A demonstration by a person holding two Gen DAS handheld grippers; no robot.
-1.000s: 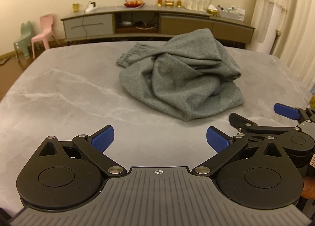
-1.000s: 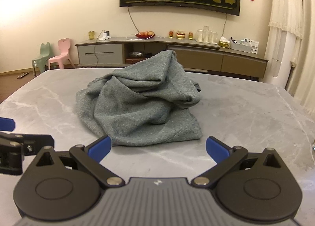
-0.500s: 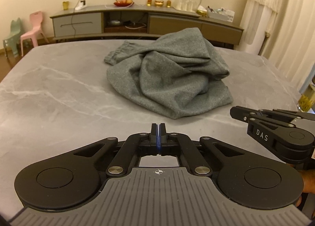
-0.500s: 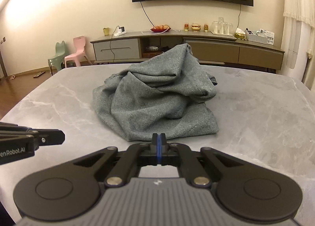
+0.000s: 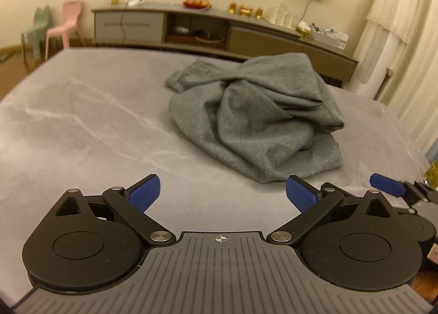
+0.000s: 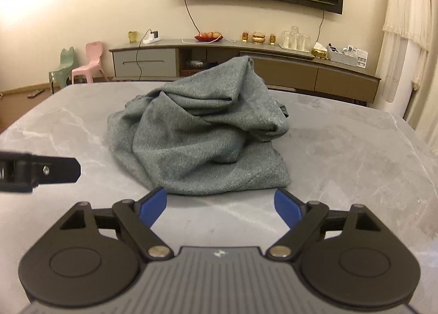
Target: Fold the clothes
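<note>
- Your left tongs (image 5: 223, 197) had snapped fully together half a second earlier; by this moment they were opening again and stood wide, with only bare worktop (image 5: 82, 122) between the blue pads (image 5: 145, 193).
- They had also drifted left, so the grey garment (image 5: 262, 119) sat further to the right in the left wrist view than before.
- The garment itself had not changed: it lay crumpled in a heap in the middle of the worktop, a cuffed end trailing out at its far left, untouched by either tool.
- Your right tongs (image 6: 220, 204) had made the same shut-and-reopen; their jaws were opening with nothing held, the garment's near edge just beyond the tips.
- That paired click looked like a check or a start cue, so I'd judge no folding had begun; spreading the heap flat came first.
- No lettering could be read in the current views; the sideboard (image 6: 301, 67) boxes were too small.
</note>
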